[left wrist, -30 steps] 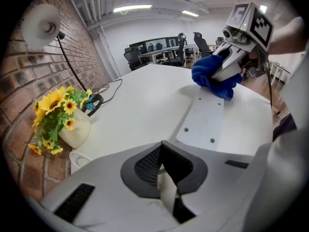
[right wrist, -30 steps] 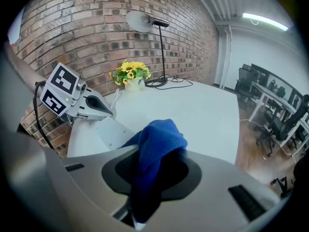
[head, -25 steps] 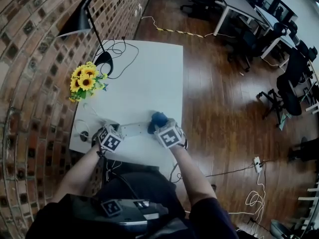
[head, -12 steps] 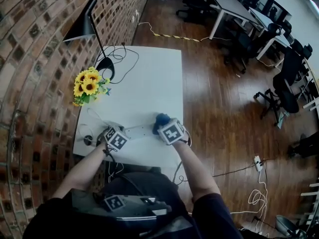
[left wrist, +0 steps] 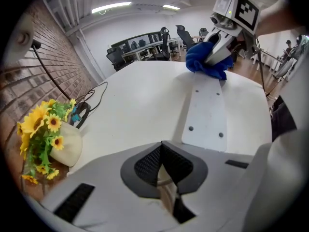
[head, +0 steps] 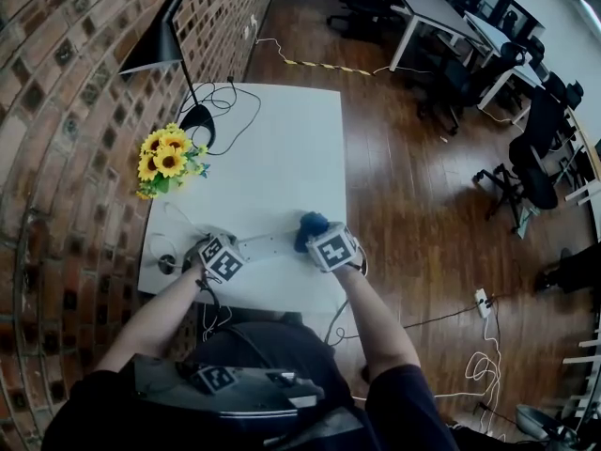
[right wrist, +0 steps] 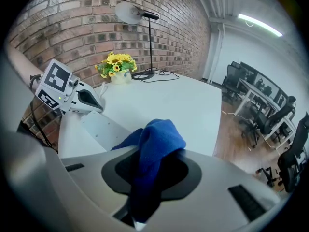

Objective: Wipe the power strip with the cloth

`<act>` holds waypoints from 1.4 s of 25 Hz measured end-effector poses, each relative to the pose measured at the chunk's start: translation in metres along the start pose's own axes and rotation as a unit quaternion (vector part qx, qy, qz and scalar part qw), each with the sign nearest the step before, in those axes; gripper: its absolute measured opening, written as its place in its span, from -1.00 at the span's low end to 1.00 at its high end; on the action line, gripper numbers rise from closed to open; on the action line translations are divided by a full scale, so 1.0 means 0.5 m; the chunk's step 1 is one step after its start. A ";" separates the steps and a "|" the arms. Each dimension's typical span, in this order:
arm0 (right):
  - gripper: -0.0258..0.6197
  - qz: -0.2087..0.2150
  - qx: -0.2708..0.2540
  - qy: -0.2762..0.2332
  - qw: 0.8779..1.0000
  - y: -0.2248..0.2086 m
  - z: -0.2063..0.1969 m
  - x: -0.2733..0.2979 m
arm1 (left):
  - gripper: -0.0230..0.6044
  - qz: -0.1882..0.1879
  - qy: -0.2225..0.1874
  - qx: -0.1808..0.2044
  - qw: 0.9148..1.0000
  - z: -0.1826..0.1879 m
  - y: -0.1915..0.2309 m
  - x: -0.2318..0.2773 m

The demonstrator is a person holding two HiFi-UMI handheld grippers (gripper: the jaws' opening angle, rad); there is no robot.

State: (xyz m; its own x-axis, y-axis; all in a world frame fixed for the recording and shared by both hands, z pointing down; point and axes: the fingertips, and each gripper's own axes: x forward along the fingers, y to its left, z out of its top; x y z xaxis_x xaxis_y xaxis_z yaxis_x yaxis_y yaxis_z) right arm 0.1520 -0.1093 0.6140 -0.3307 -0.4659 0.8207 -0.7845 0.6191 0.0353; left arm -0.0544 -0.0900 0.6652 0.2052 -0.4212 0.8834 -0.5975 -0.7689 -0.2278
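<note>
A white power strip (head: pixel 268 246) lies near the front edge of the white table (head: pixel 282 158). The left gripper view shows its flat face with screw holes (left wrist: pixel 205 115). My left gripper (head: pixel 235 249) sits at the strip's left end. Its jaws (left wrist: pixel 163 151) are shut, with a thin pale cord pinched between the pads. My right gripper (head: pixel 316 237) is at the strip's right end, shut on a blue cloth (right wrist: pixel 159 139). The cloth (left wrist: pixel 205 62) bunches onto that end of the strip (right wrist: pixel 104 129).
A vase of sunflowers (head: pixel 164 158) stands by the brick wall on the left. Behind it are a black desk lamp (head: pixel 160 50) and its looped cable (head: pixel 225 97). A white cord (head: pixel 178 219) trails left of the strip. Desks and office chairs (head: pixel 526 158) stand on the wood floor to the right.
Both grippers keep their places at the strip's two ends. The left gripper's marker cube has rolled a little. The head view has shifted slightly.
</note>
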 end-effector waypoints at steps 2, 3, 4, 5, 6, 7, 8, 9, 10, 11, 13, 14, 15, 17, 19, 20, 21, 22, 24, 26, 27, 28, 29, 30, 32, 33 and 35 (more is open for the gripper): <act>-0.64 -0.004 0.006 -0.003 1.000 0.000 -0.002 0.000 | -0.89 -0.001 -0.001 0.002 1.000 -0.001 -0.001 0.002; -0.63 -0.006 0.007 -0.003 1.000 0.001 -0.002 0.000 | -0.89 -0.001 0.000 0.005 1.000 -0.001 -0.001 0.002; -0.64 -0.007 0.006 -0.002 1.000 0.003 -0.003 0.001 | -0.89 -0.001 0.001 0.007 1.000 0.000 -0.001 0.003; -0.64 -0.009 0.005 0.000 1.000 0.005 -0.004 0.002 | -0.89 -0.001 0.001 0.007 1.000 0.000 -0.001 0.002; -0.64 -0.011 0.002 0.002 1.000 0.006 -0.005 0.002 | -0.89 0.000 0.001 0.006 1.000 -0.001 -0.001 0.002; -0.64 -0.012 0.000 0.002 1.000 0.007 -0.006 0.002 | -0.89 -0.001 0.000 0.005 1.000 -0.002 -0.002 0.001; -0.63 -0.012 -0.001 0.002 1.000 0.009 -0.007 0.003 | -0.89 0.000 -0.001 0.002 1.000 -0.002 -0.003 0.000; -0.63 -0.013 0.000 0.002 1.000 0.010 -0.007 0.003 | -0.89 0.001 -0.004 0.000 1.000 -0.002 -0.003 0.000; -0.64 -0.014 0.002 0.002 1.000 0.010 -0.007 0.004 | -0.89 0.002 -0.008 -0.003 1.000 -0.002 -0.002 -0.001; -0.64 -0.016 0.003 0.003 1.000 0.009 -0.007 0.005 | -0.89 0.003 -0.011 -0.005 1.000 0.000 -0.001 0.000; -0.64 -0.021 0.001 0.002 1.000 0.009 -0.004 0.005 | -0.89 0.004 -0.014 -0.007 1.000 -0.001 0.001 0.001; -0.64 -0.023 0.000 -0.001 1.000 0.010 0.000 0.005 | -0.89 0.004 -0.013 -0.007 1.000 -0.002 0.002 0.001; -0.64 -0.024 0.000 -0.006 1.000 0.011 0.006 0.003 | -0.89 0.005 -0.013 -0.006 1.000 -0.003 0.002 0.000; -0.64 -0.024 0.002 -0.010 1.000 0.015 0.011 0.002 | -0.89 0.005 -0.014 -0.007 1.000 -0.002 0.002 0.000; -0.65 -0.029 0.005 0.001 1.000 0.016 0.001 0.008 | -0.89 0.004 -0.017 -0.010 1.000 -0.003 0.002 0.000; -0.65 -0.031 0.003 0.005 0.999 0.016 -0.001 0.010 | -0.89 0.004 -0.018 -0.011 1.000 -0.003 0.002 0.000; -0.65 -0.032 -0.001 0.009 0.999 0.018 0.000 0.011 | -0.89 0.004 -0.017 -0.011 1.000 -0.004 0.002 -0.001; -0.65 -0.032 -0.004 0.011 0.999 0.021 0.001 0.011 | -0.89 0.004 -0.017 -0.011 1.000 -0.004 0.002 -0.001; -0.65 -0.033 -0.010 0.016 0.999 0.025 0.005 0.010 | -0.89 0.006 -0.017 -0.012 1.000 -0.005 0.004 -0.002; -0.65 -0.033 -0.016 0.019 0.999 0.030 0.004 0.014 | -0.89 0.006 -0.019 -0.016 1.000 -0.008 0.003 -0.001; -0.65 -0.032 -0.019 0.021 0.999 0.031 0.002 0.014 | -0.89 0.005 -0.019 -0.017 1.000 -0.008 0.000 0.002; -0.65 -0.033 -0.020 0.024 0.999 0.030 0.000 0.014 | -0.89 0.004 -0.021 -0.017 1.000 -0.005 -0.002 0.005; -0.65 -0.034 -0.022 0.027 0.999 0.029 0.000 0.014 | -0.89 0.003 -0.022 -0.017 1.000 -0.001 -0.002 0.007; -0.65 -0.035 -0.024 0.029 0.999 0.030 0.003 0.014 | -0.89 0.003 -0.024 -0.017 1.000 0.002 -0.001 0.006; -0.66 -0.031 -0.031 0.031 0.999 0.041 0.012 0.017 | -0.89 0.003 -0.026 -0.021 0.999 0.001 0.003 0.002; -0.66 -0.027 -0.034 0.033 0.999 0.047 0.016 0.018 | -0.88 0.002 -0.026 -0.022 0.999 0.000 0.004 0.001; -0.66 -0.025 -0.036 0.037 0.998 0.052 0.017 0.018 | -0.88 0.001 -0.027 -0.022 0.999 0.001 0.002 0.000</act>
State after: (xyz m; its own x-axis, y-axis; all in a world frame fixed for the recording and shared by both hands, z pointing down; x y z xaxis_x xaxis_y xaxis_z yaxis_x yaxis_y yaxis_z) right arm 0.1244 -0.1026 0.6174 -0.2503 -0.4521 0.8561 -0.7585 0.6411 0.1169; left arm -0.0544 -0.0909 0.6648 0.2449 -0.4492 0.8592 -0.6314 -0.7464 -0.2103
